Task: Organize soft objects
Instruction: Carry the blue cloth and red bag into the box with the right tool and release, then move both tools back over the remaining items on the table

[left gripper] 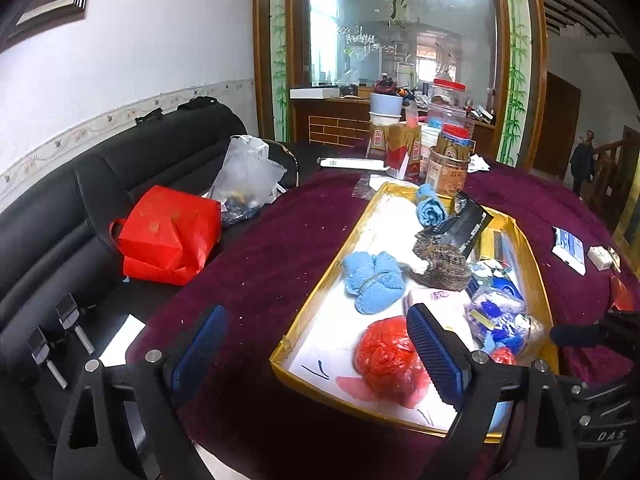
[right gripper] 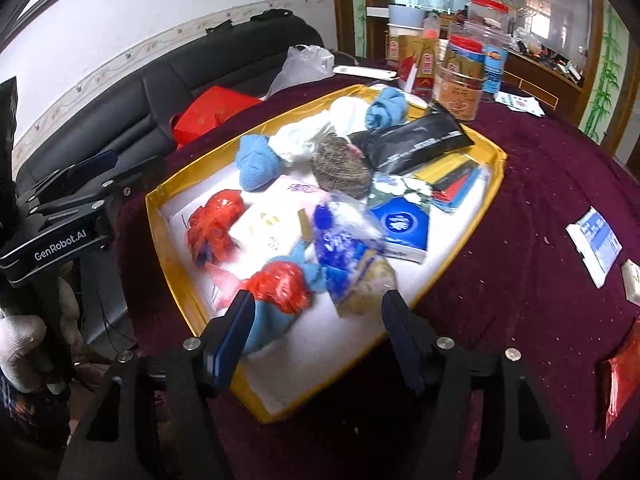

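Soft blue terry cloths [left gripper: 374, 280] and crumpled red plastic bags [right gripper: 214, 224] lie inside gold-rimmed white tray [right gripper: 160, 216] on maroon-covered surface [left gripper: 260, 248]. Left tongs [left gripper: 316, 348] spread wide, nothing between. Right tongs [right gripper: 316, 332] spread over the tray's near corner, pinching nothing.

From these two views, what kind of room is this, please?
Probably a living or dining room in a home. A black sofa stands along the wall, a framed glass partition shows shelves behind it, and the table has a maroon cloth, jars and household clutter.
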